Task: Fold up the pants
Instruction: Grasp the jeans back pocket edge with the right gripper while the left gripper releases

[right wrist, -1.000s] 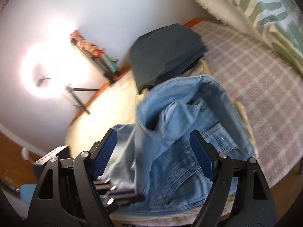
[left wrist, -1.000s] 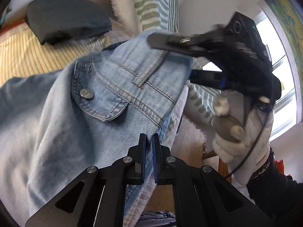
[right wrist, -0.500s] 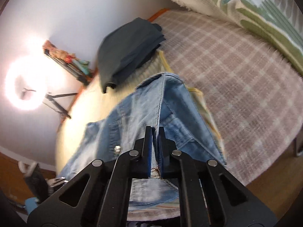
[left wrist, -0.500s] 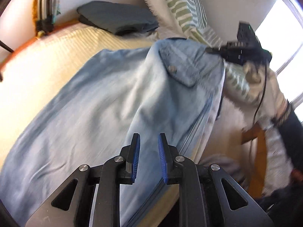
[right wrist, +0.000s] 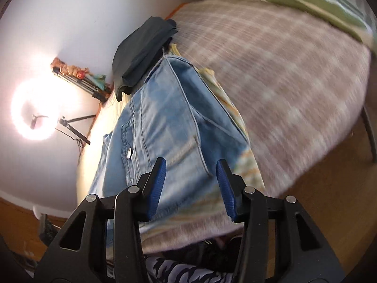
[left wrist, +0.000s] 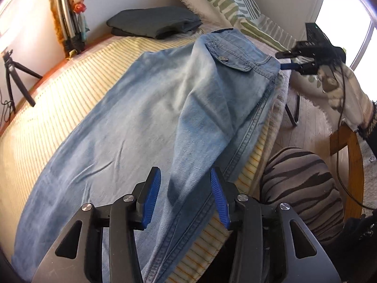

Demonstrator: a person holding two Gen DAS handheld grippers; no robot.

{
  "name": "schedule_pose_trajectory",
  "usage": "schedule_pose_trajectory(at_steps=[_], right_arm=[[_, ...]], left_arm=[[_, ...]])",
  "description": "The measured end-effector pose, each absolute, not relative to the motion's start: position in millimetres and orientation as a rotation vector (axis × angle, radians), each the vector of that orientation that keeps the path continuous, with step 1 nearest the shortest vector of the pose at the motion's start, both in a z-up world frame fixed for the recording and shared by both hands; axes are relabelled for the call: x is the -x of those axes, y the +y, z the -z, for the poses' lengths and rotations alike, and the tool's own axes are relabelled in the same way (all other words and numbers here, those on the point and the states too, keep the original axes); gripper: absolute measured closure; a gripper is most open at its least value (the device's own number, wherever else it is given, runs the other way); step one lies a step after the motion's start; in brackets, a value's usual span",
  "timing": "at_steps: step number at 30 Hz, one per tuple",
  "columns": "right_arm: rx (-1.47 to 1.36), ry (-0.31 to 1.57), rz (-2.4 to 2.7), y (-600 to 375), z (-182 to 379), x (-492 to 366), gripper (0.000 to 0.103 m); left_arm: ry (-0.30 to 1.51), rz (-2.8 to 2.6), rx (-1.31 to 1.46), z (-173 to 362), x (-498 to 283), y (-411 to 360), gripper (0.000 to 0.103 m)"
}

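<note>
Fingers of both grippers, clamped on the jeans half a second ago, now gape apart, leaving them folded lengthwise on the bed, waistband toward 1 o'clock.

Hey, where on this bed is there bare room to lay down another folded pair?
Bare striped yellow cover lies between the jeans and the wall-side edge, short of the dark folded pile. The checked blanket is also bare between the jeans and the green-striped pillow. The bed's near edge is crowded: denim overhangs it beside the open left tongs.
</note>
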State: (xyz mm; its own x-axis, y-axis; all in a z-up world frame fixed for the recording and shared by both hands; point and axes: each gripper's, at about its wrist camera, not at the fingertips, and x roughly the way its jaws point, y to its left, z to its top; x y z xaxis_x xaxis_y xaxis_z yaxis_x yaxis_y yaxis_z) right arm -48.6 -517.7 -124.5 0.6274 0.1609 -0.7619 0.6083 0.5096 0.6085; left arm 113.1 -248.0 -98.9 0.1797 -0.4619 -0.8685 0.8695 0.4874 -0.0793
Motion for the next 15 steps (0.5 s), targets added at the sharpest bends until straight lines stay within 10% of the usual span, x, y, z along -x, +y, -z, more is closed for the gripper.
schedule_pose_trajectory(at_steps=[7,10,15], right_arm=[[-1.09,0.897,0.305,-511,142,33,0.057],[-1.072,0.906,0.307,-505,142,23,0.085],[-0.978,0.889,0.314,-497,124,13,0.092]], left_arm=[[1.003,0.976,-0.519,107,-113,-250,0.061],[1.013,0.968,-0.502,111,-116,-252,0.061],[1.014,0.975,-0.502,114,-118,-255,0.077]])
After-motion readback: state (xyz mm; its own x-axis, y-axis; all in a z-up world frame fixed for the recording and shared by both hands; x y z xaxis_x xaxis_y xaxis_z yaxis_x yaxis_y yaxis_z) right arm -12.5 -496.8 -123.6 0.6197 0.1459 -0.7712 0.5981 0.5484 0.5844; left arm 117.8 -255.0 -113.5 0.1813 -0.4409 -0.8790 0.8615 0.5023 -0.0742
